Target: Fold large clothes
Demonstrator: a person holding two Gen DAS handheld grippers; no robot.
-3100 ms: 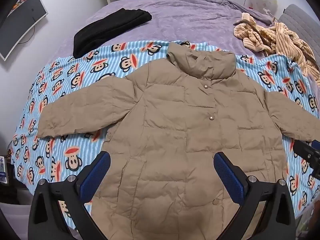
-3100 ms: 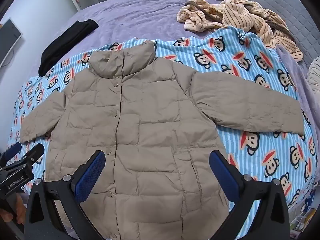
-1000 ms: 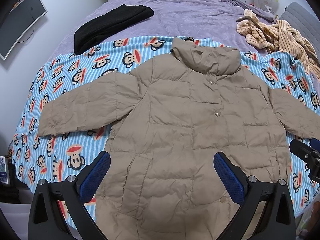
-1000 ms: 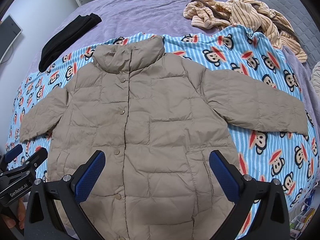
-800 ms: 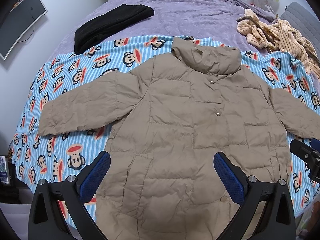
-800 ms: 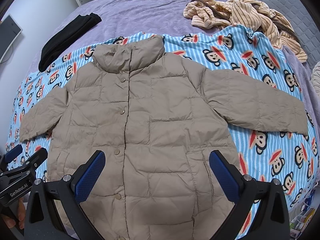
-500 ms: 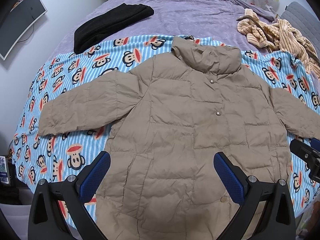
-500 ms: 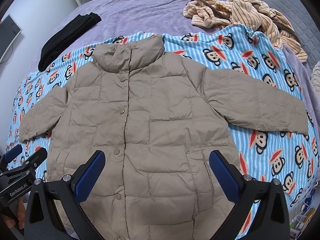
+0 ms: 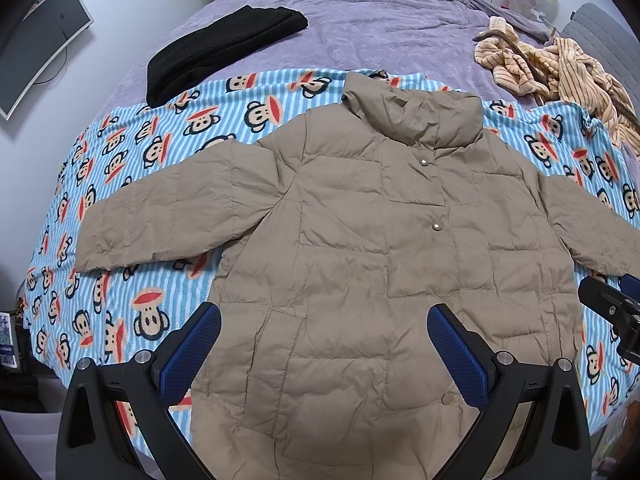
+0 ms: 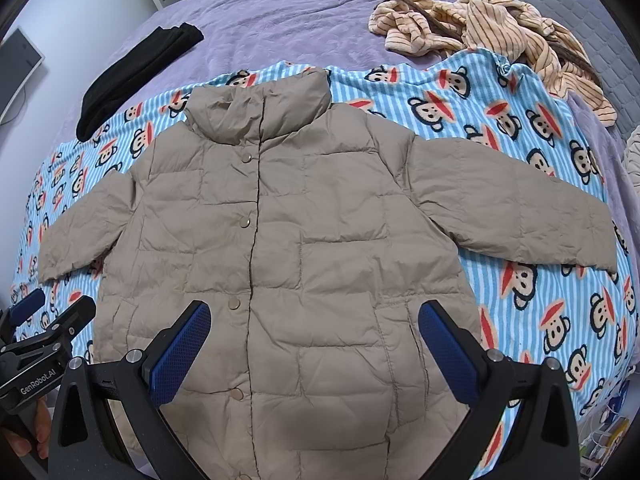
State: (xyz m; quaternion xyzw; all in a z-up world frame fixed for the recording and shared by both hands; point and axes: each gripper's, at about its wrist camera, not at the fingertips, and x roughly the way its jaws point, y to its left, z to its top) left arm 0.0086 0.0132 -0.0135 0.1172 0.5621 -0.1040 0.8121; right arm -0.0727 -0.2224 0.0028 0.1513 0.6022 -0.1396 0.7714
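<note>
Left wrist view is showing the left hand-held gripper [image 9: 324, 338] hovering with its jaws spread wide and holding nothing, above the hem end of the jacket [image 9: 380, 264]. Right wrist view is showing the right hand-held gripper [image 10: 314, 336] likewise gaping wide and empty over the lower front.

Nearest to both is the hem, running off the near edge of the bed. The jacket is lying face up and snapped shut on the blanket [image 9: 168, 152], its long axis running straight away from the grippers, hem near and collar [image 9: 416, 120] far. Both sleeves are sticking out sideways, across that axis. The left sleeve [image 9: 168, 216] is lying to the left of the left gripper and farther off than the hem; the right sleeve [image 10: 512, 208] is mirroring it on the right gripper's side. So each gripper is the nearer one to its own sleeve, and the cuffs are well apart from the jaws. My judgement is that folding is not yet begun, and a first move is likely taking a sleeve inward across the chest.

Beyond the collar, a black garment [image 9: 224, 52] and a striped garment [image 10: 480, 16] are lying on the purple bed [image 9: 380, 28].
</note>
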